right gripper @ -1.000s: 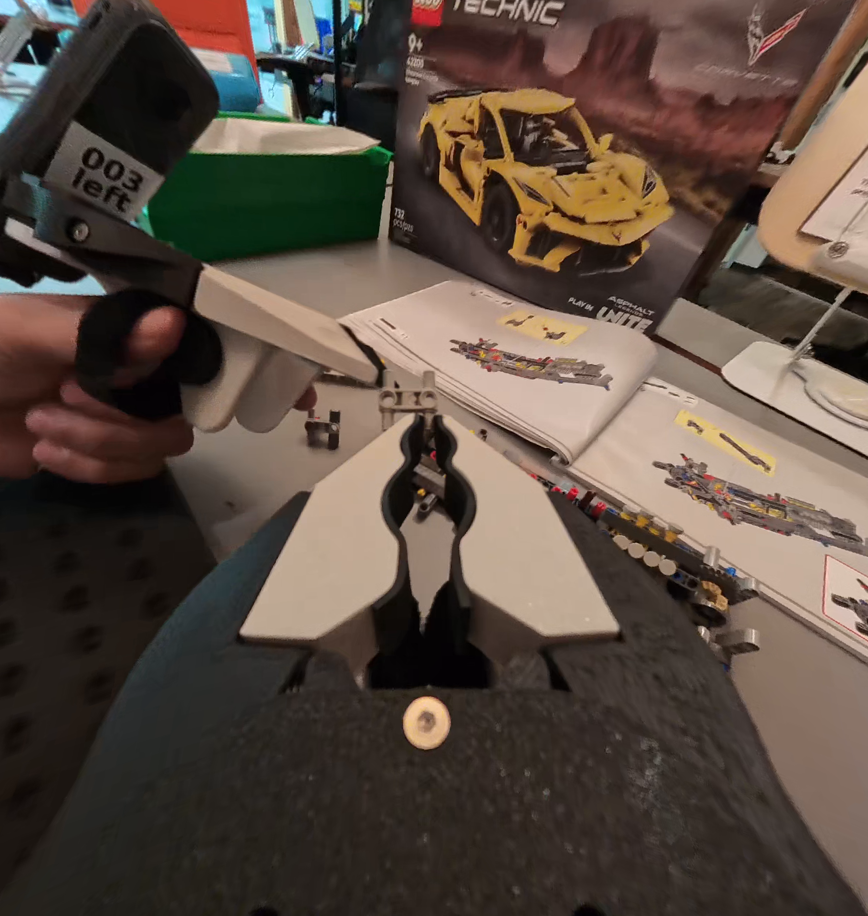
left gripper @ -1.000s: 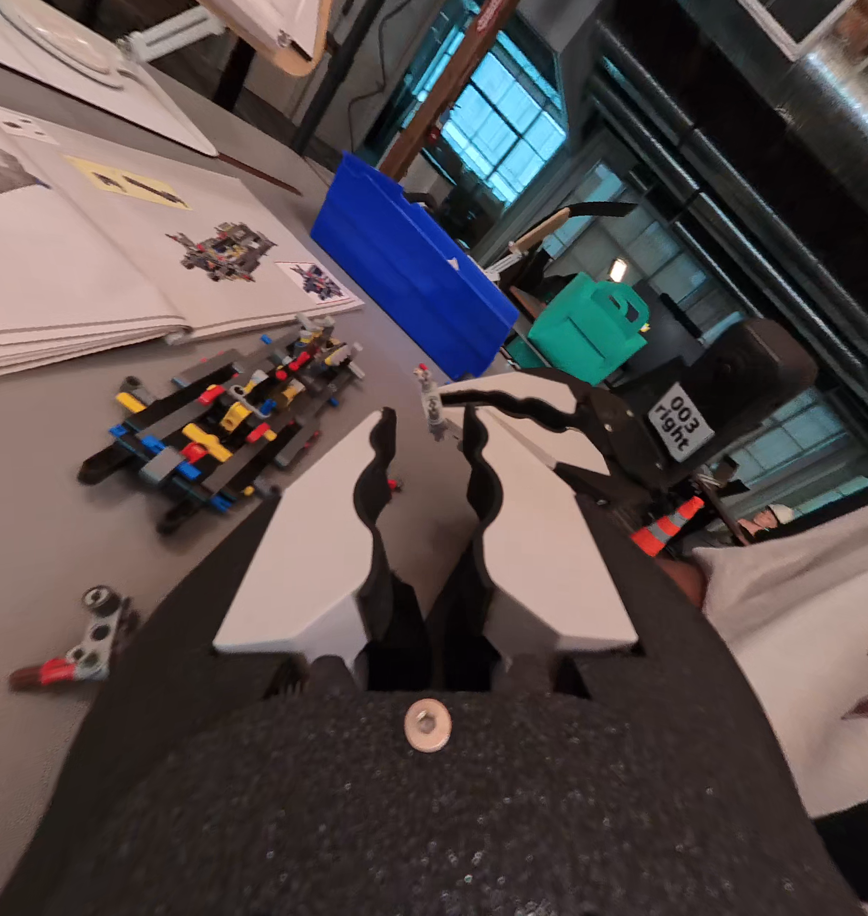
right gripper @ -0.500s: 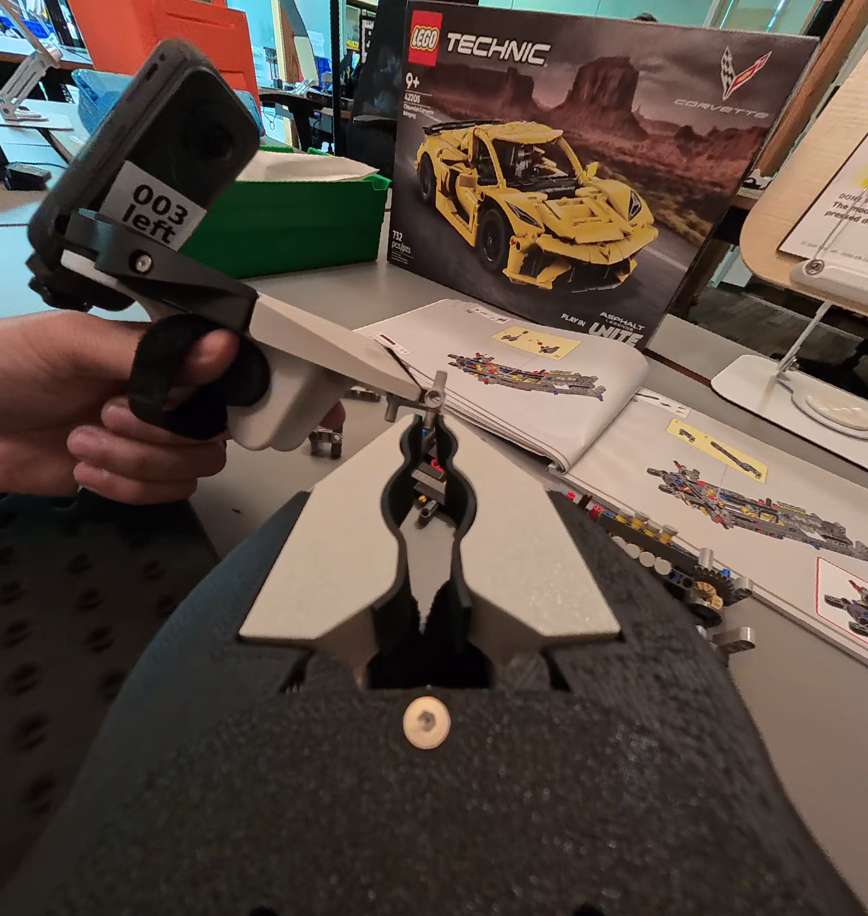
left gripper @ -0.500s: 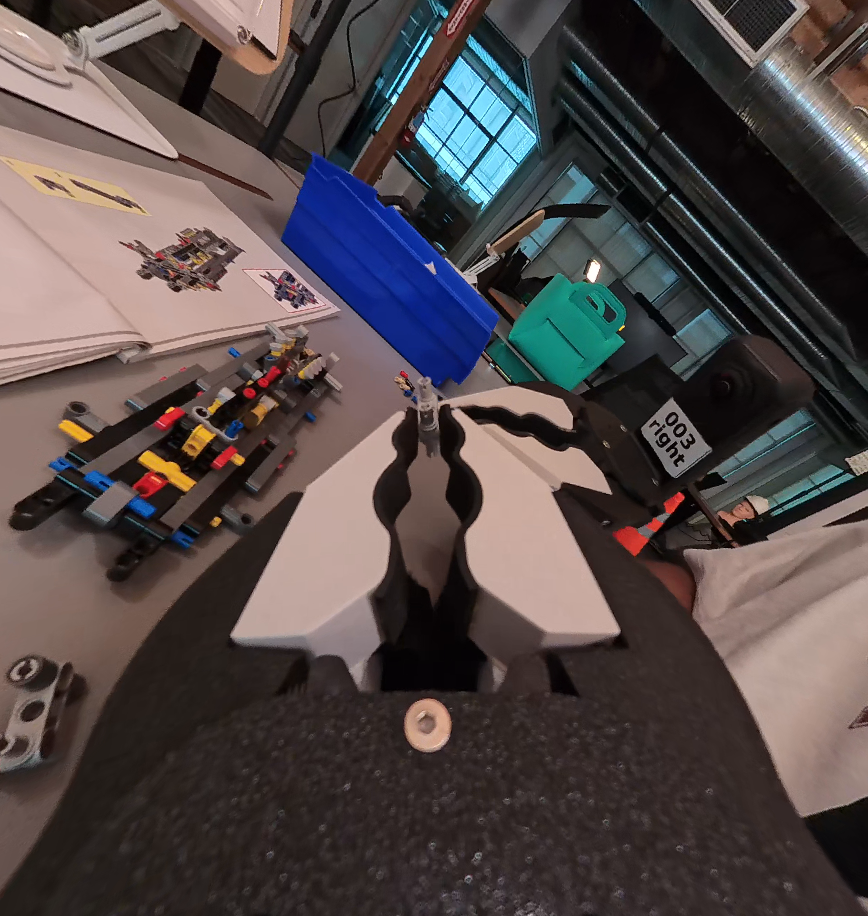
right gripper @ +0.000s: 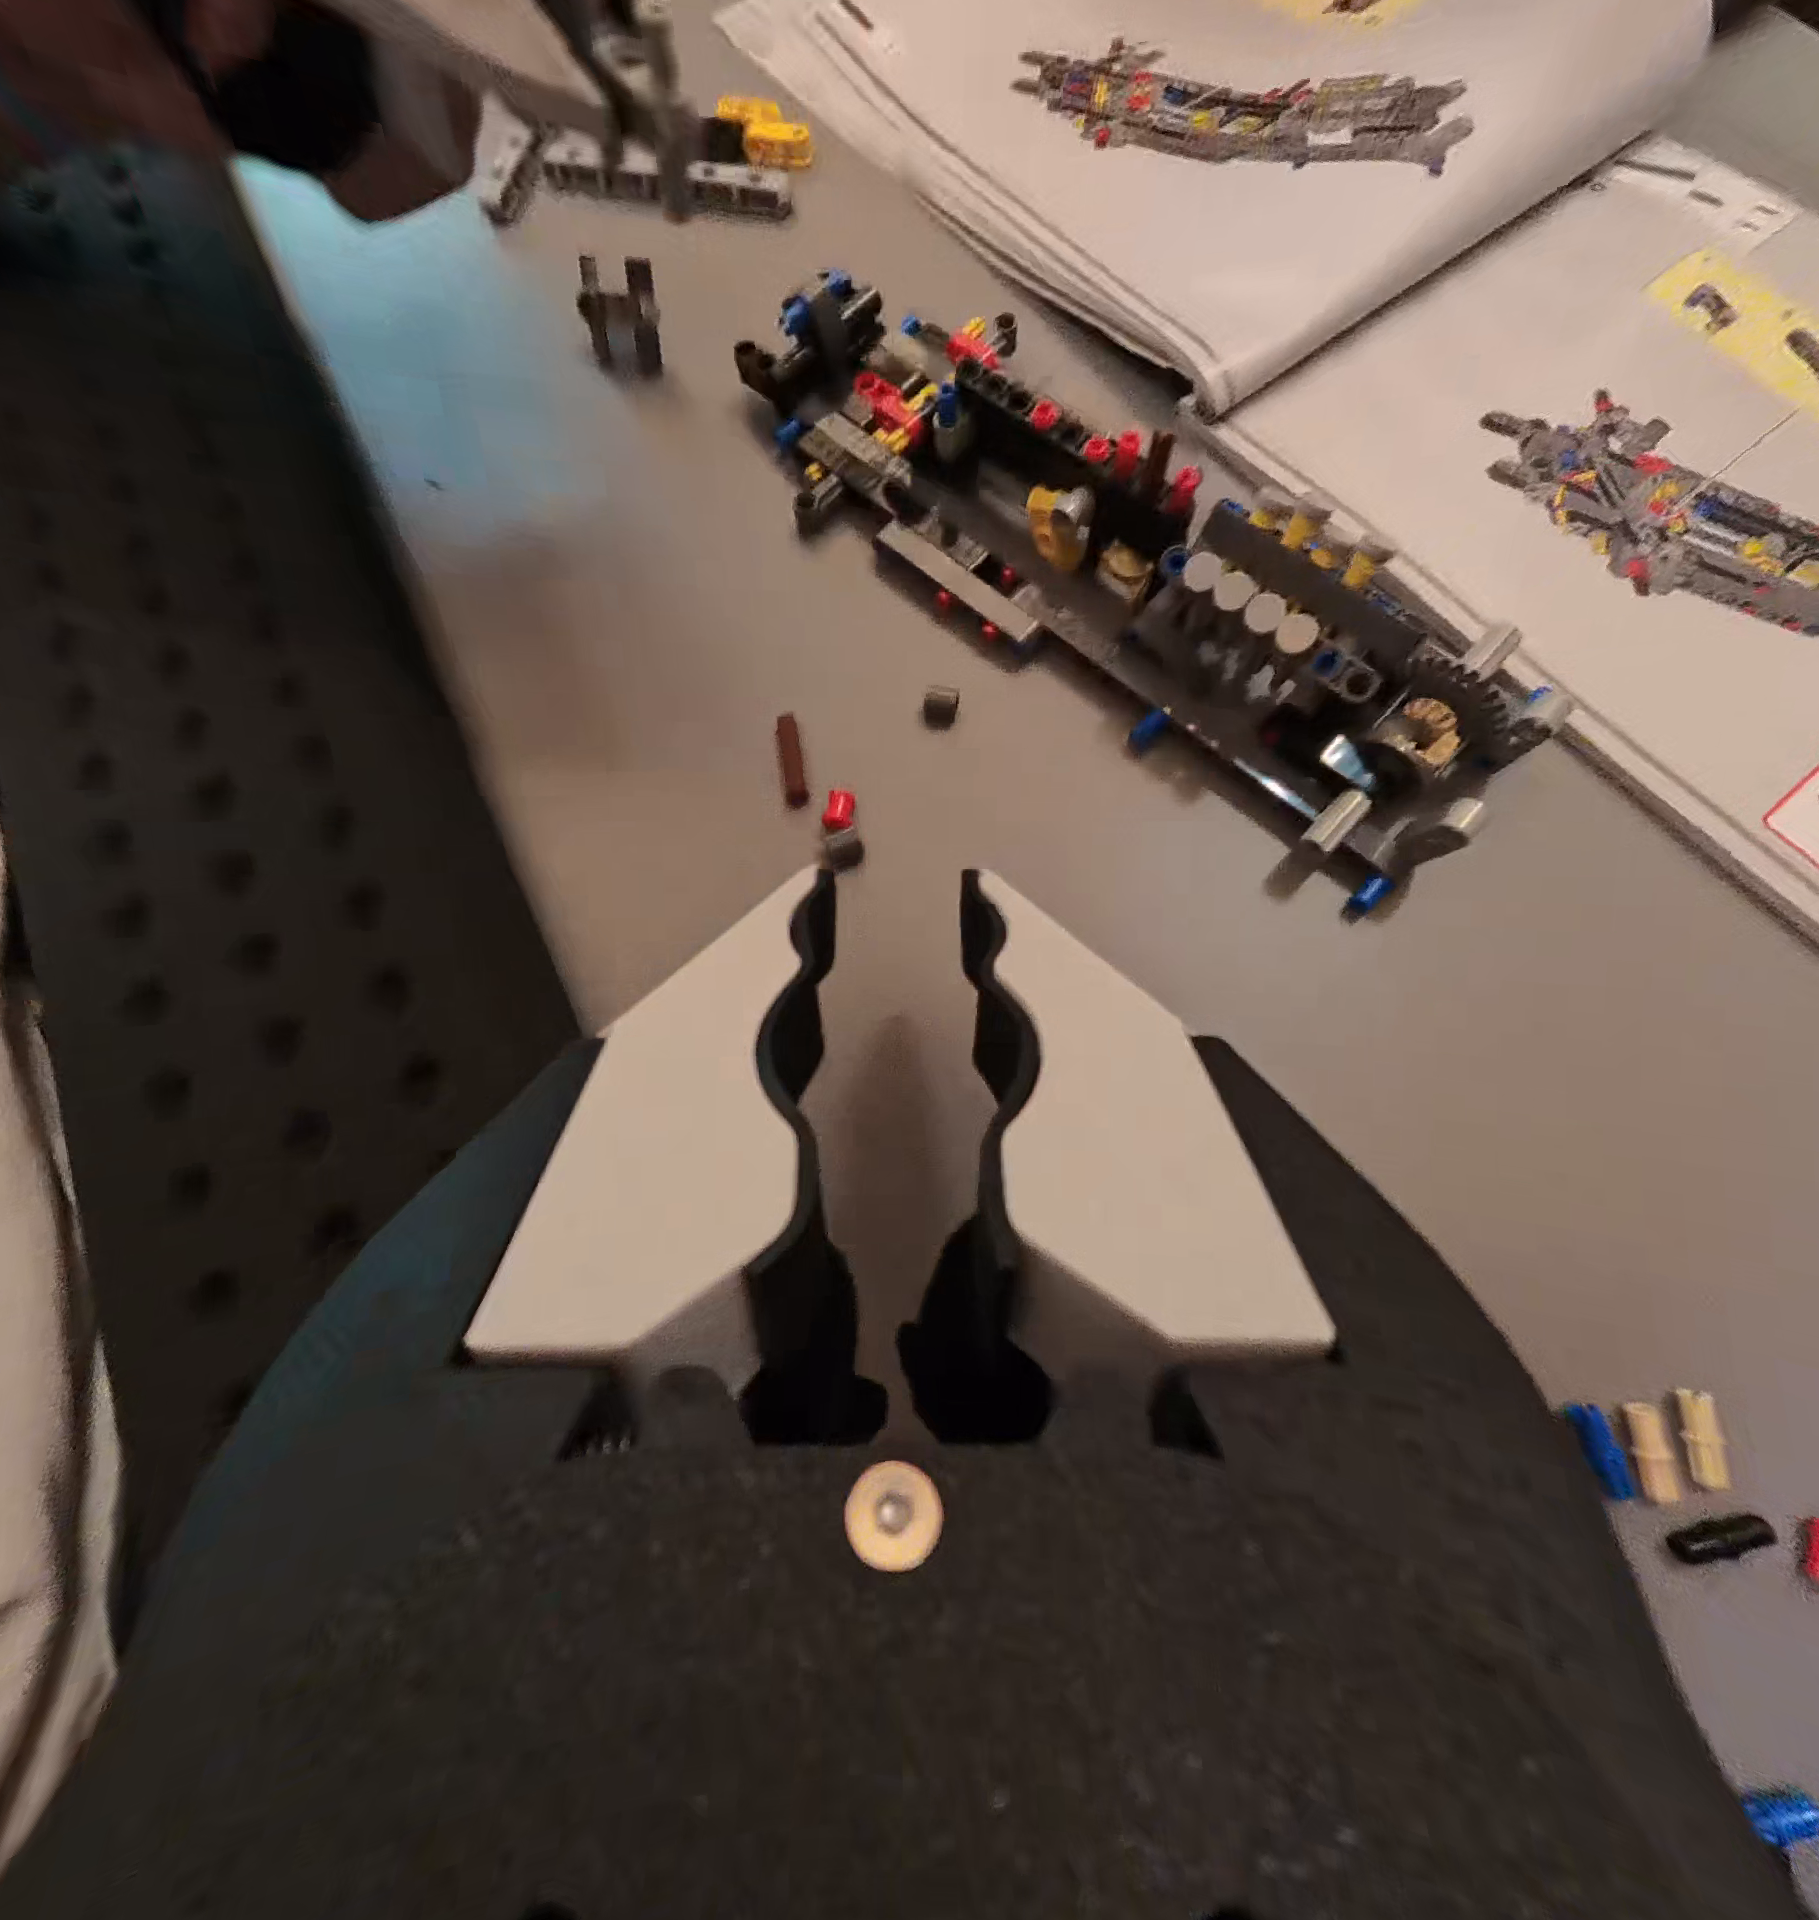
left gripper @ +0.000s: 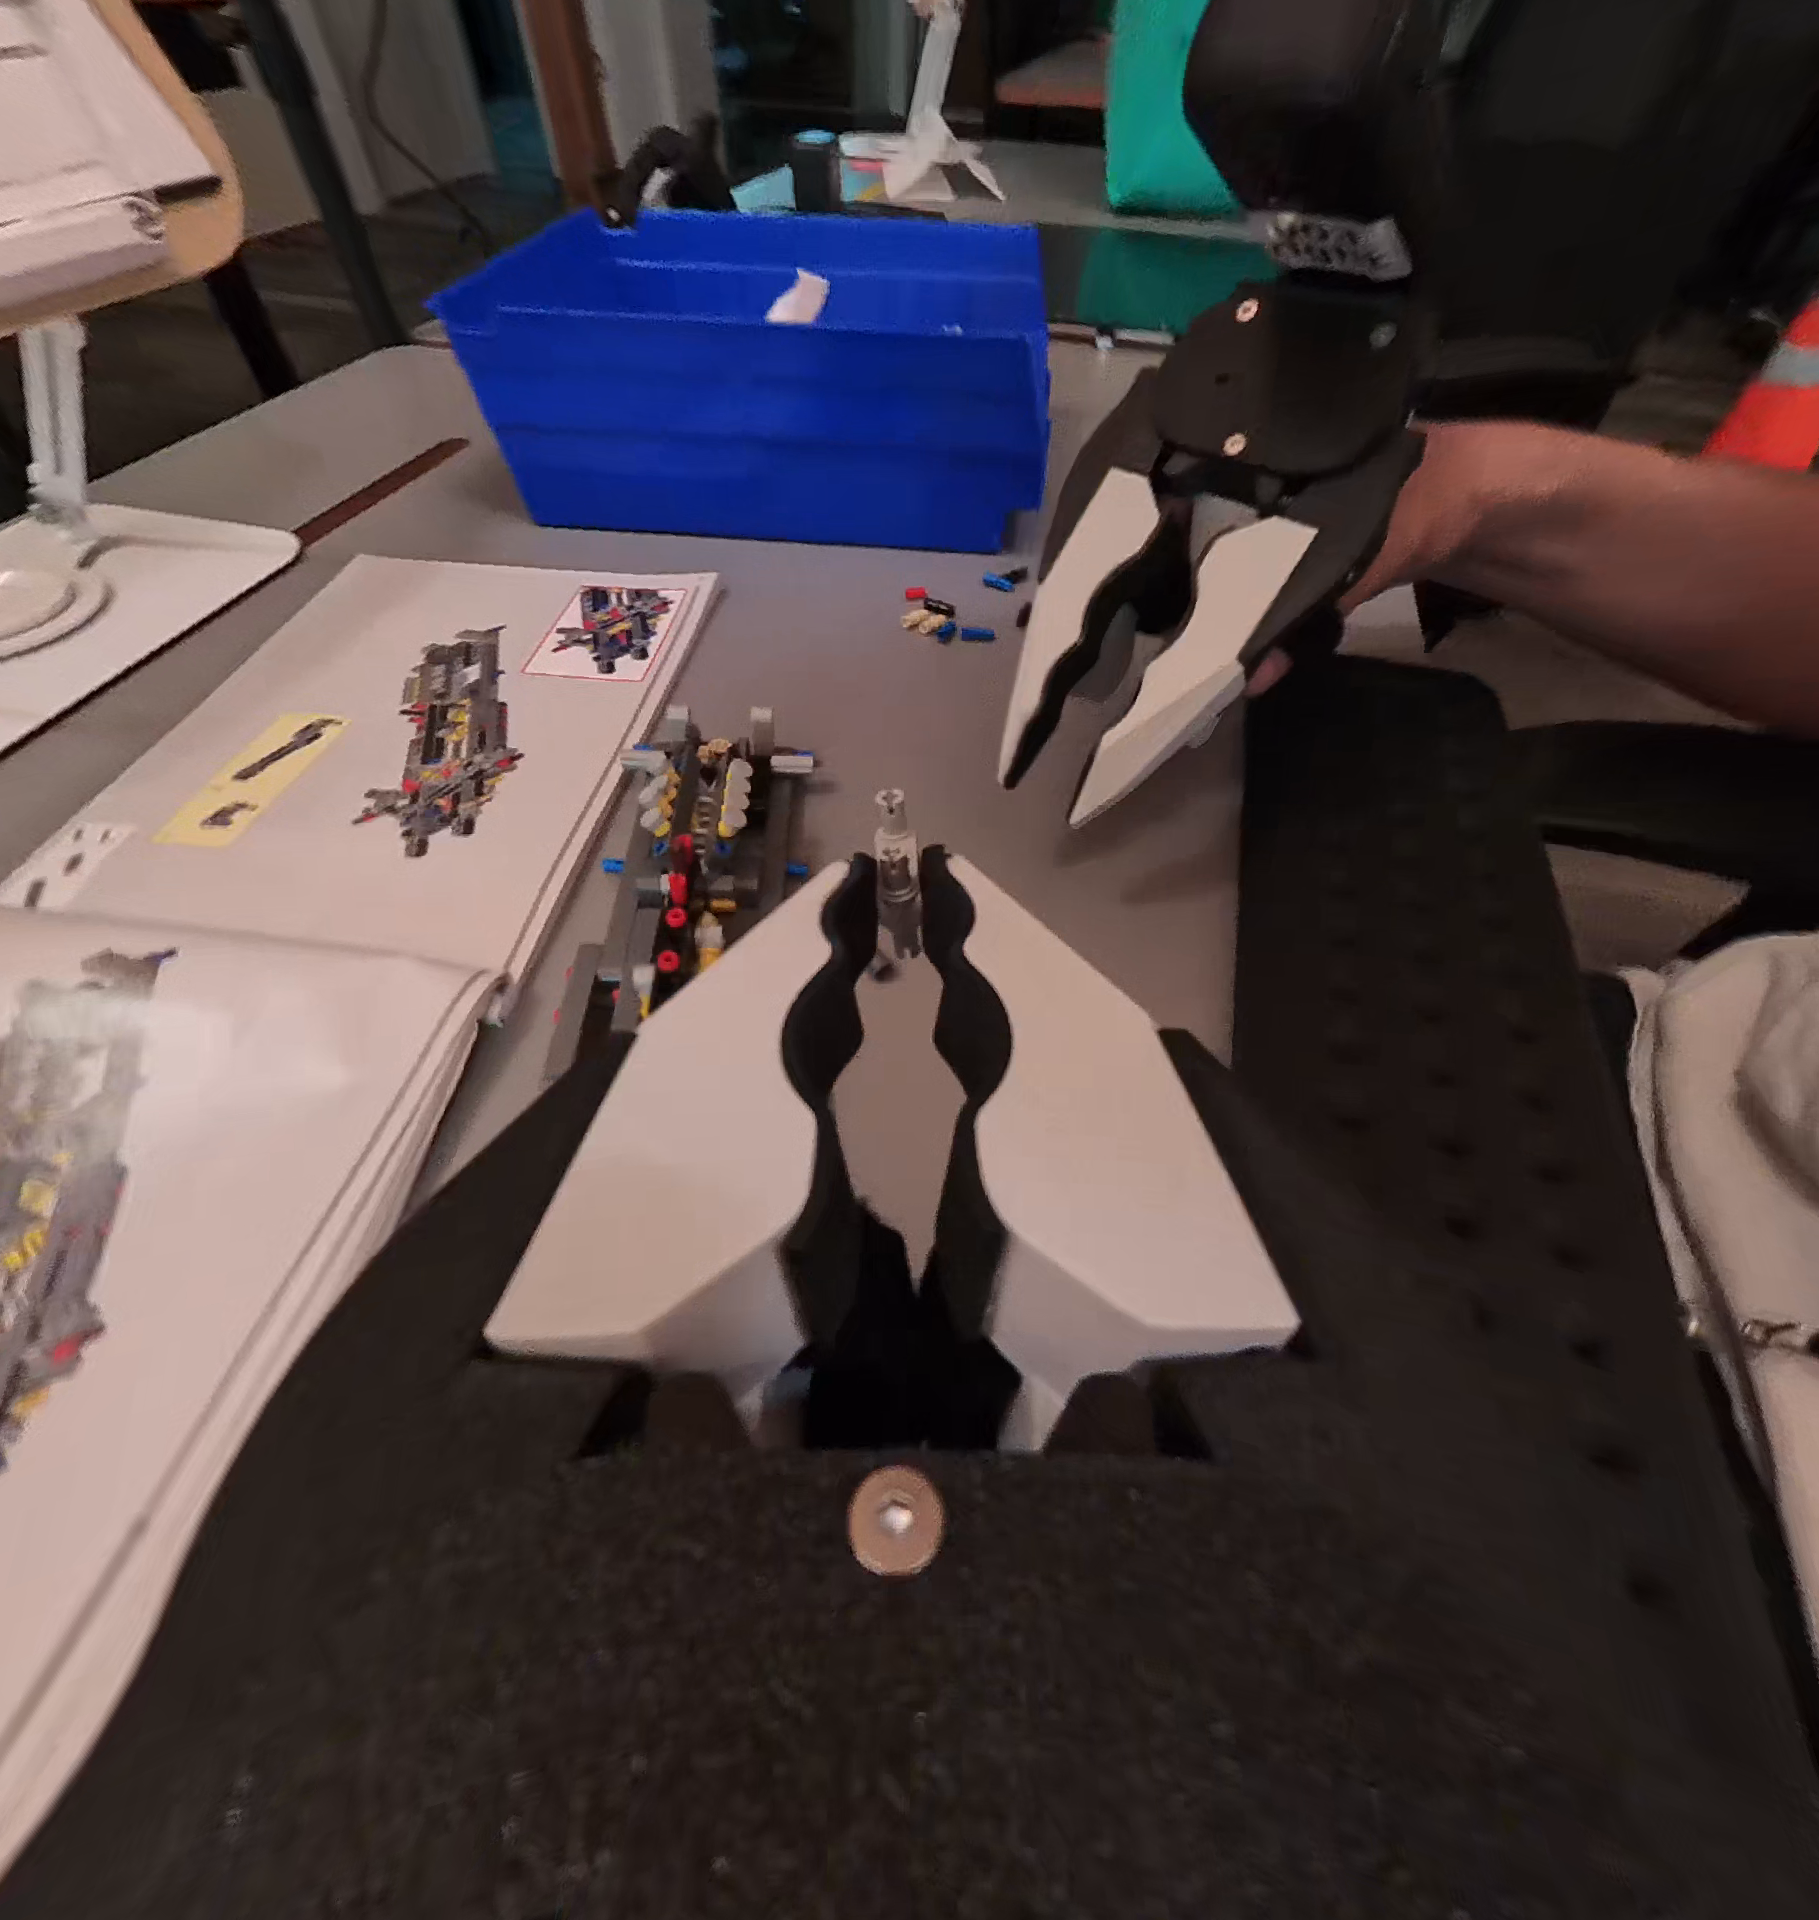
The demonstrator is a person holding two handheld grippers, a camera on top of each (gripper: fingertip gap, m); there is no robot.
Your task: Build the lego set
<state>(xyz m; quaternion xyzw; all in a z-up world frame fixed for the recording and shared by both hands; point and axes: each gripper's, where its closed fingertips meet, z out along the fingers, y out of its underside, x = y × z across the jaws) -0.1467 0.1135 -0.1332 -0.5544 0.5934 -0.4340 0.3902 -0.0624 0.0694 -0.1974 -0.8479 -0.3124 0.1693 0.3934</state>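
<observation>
2 grippers in play, and they are now working apart: the small grey axle piece (left gripper: 892,871) that the right one was pinching 0.5 s ago is now sitting in the left gripper (left gripper: 897,860), tips pressed onto it at frame centre of the left wrist view, stub poking up past them. The right gripper (right gripper: 892,883) is spread and empty, hanging over the grey table (right gripper: 1404,1091) with 3 loose bits just past its left tip: a red pin (right gripper: 837,806), a brown pin (right gripper: 793,758), a grey bush (right gripper: 941,707). So handoff looks done; next is probably picking a loose part or seating the axle. The chassis build (right gripper: 1123,540) is lying diagonally across the upper middle of the right wrist view, beside the open instruction booklet (right gripper: 1507,343): long, dark, flat, studded with red, blue and yellow pins, gear at its lower right end. Far from finished.
</observation>
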